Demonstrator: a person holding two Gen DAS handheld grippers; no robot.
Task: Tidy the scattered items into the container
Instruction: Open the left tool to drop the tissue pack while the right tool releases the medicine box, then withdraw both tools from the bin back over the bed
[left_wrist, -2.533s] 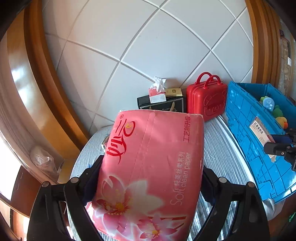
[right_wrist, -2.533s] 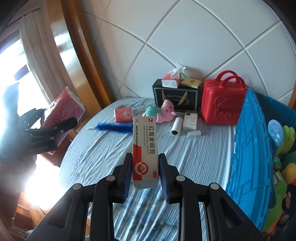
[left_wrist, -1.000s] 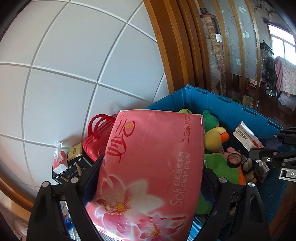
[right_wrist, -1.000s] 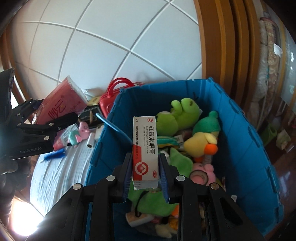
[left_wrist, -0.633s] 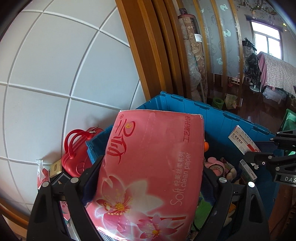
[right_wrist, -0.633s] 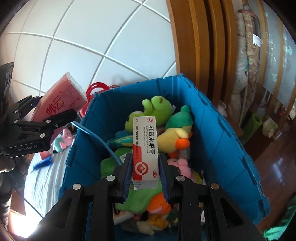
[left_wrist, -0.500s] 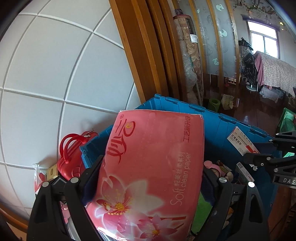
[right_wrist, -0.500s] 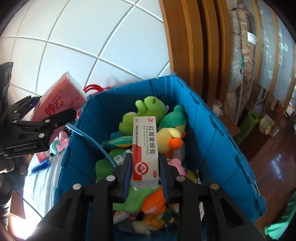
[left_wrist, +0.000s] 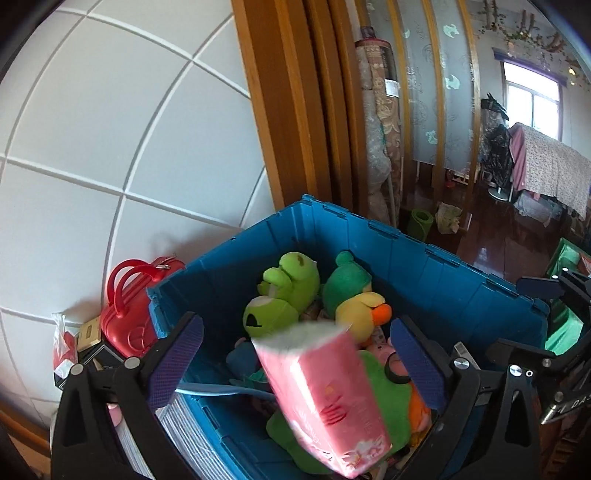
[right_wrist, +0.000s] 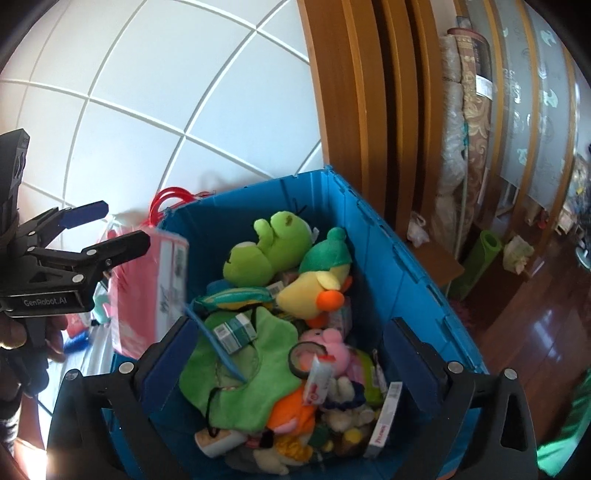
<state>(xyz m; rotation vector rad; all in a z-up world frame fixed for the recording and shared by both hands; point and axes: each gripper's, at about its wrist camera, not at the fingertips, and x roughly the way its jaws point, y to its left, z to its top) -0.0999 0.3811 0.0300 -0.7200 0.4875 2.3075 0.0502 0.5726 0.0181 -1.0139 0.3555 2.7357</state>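
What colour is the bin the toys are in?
Blue: the bin shows best in the right wrist view.

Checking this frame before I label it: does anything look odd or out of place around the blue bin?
Yes. The pink tissue pack is tilted and motion-blurred in mid-air over the blue bin, touching neither pad of the left gripper, whose jaws have just been opening. It looks dropped, not yet settled.

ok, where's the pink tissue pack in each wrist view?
Left wrist: pink tissue pack bottom centre, blurred, loose between the open tongs.
Right wrist: same pack at left edge, below the other tongs, by the bin's left wall.
Shared landmark: yellow duck plush in the blue bin.
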